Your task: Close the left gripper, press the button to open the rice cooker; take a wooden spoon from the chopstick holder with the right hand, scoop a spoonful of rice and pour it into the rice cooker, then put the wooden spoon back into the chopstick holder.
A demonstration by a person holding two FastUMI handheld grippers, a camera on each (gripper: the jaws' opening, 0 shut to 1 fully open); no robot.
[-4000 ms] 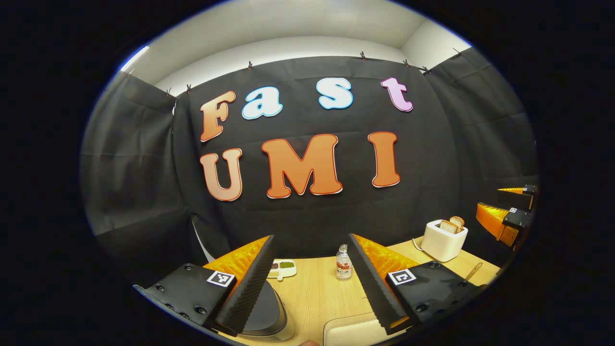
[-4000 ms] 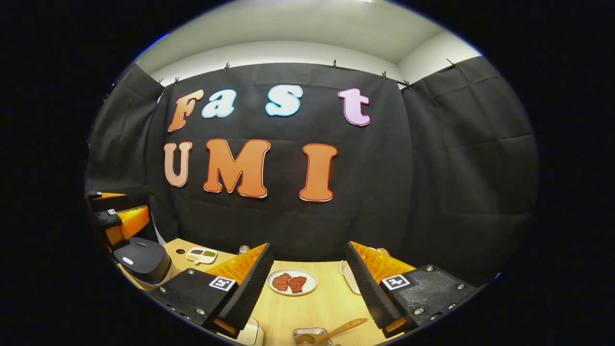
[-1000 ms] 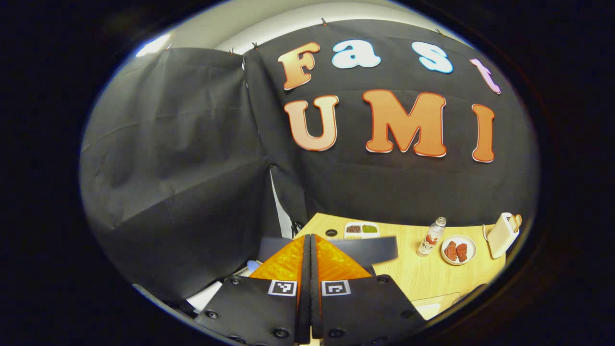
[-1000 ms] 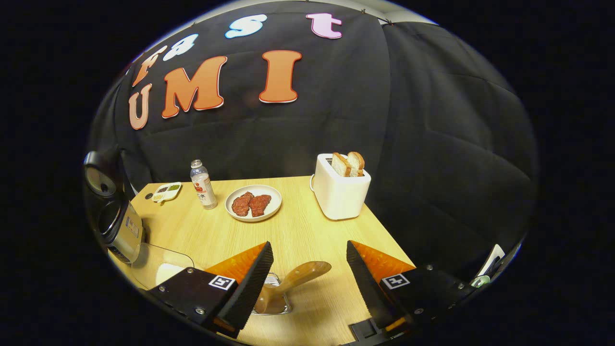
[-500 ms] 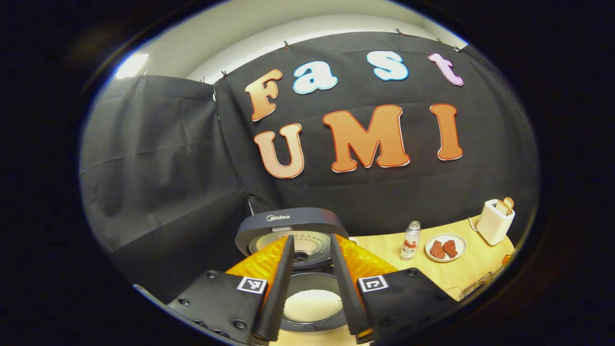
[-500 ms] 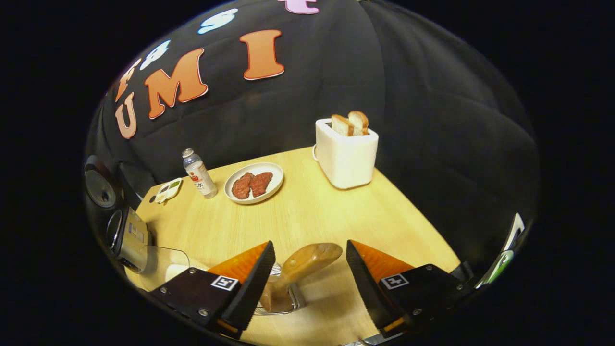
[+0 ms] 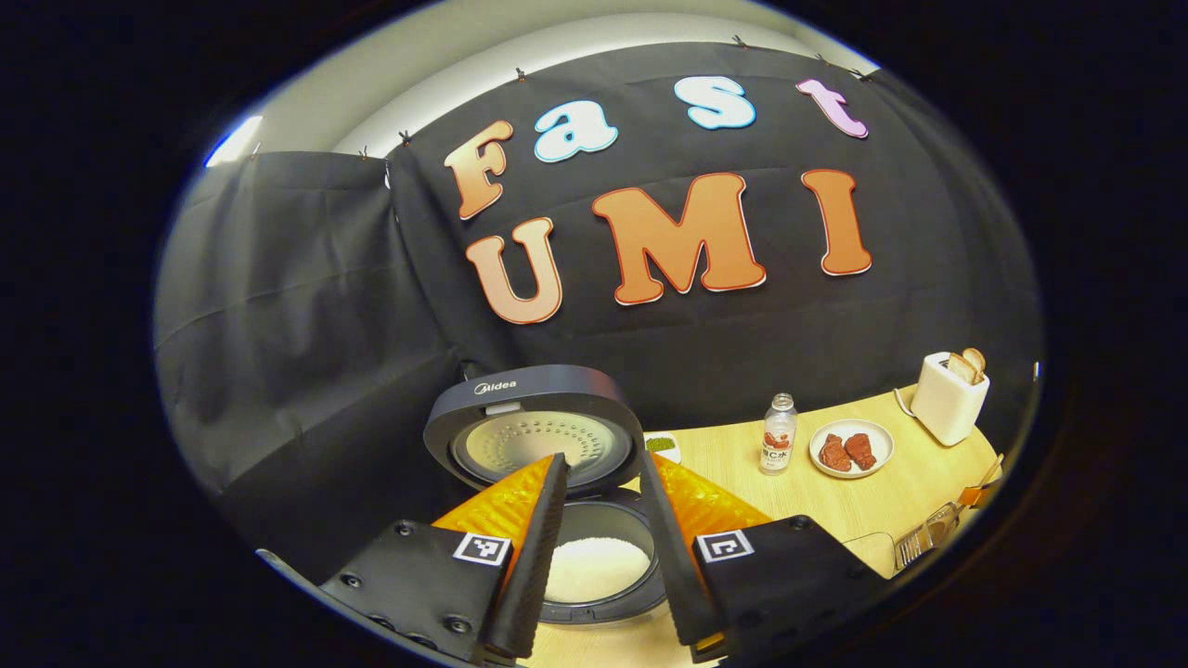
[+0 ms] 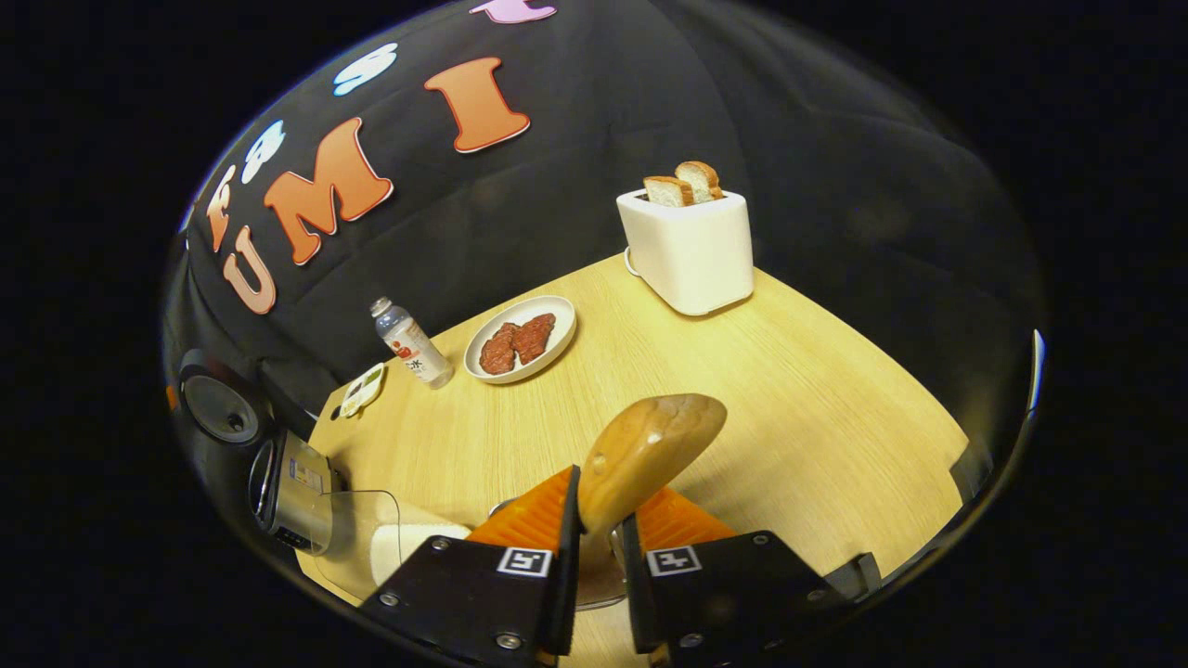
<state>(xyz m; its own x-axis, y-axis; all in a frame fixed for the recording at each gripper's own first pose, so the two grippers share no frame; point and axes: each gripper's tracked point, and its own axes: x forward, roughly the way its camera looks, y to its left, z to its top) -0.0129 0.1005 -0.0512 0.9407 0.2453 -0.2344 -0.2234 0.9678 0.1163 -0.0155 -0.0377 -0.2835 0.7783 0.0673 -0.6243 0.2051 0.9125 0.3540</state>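
Note:
The dark rice cooker (image 7: 520, 390) stands open, its lid (image 7: 534, 422) tilted up and white rice showing in the pot (image 7: 599, 564). My left gripper (image 7: 599, 543) hovers just in front of and above the pot, open, with nothing between its fingers. In the right gripper view, my right gripper (image 8: 599, 529) is shut on the wooden spoon (image 8: 654, 445), whose rounded end sticks up past the fingertips. The metal chopstick holder (image 8: 594, 594) is mostly hidden under the fingers. The open cooker (image 8: 288, 478) sits at the far left.
On the wooden table (image 8: 789, 371) stand a white toaster (image 8: 691, 246) with bread, a plate of meat (image 8: 520, 339), a small bottle (image 8: 413, 345) and a little divided dish (image 8: 362, 390). A clear container with rice (image 8: 390, 538) sits beside the cooker. The wire holder (image 7: 919, 545) is at the table's right edge.
The left gripper went from shut to open and drew back as the cooker lid swung up. The right gripper came down and shut on the wooden spoon.

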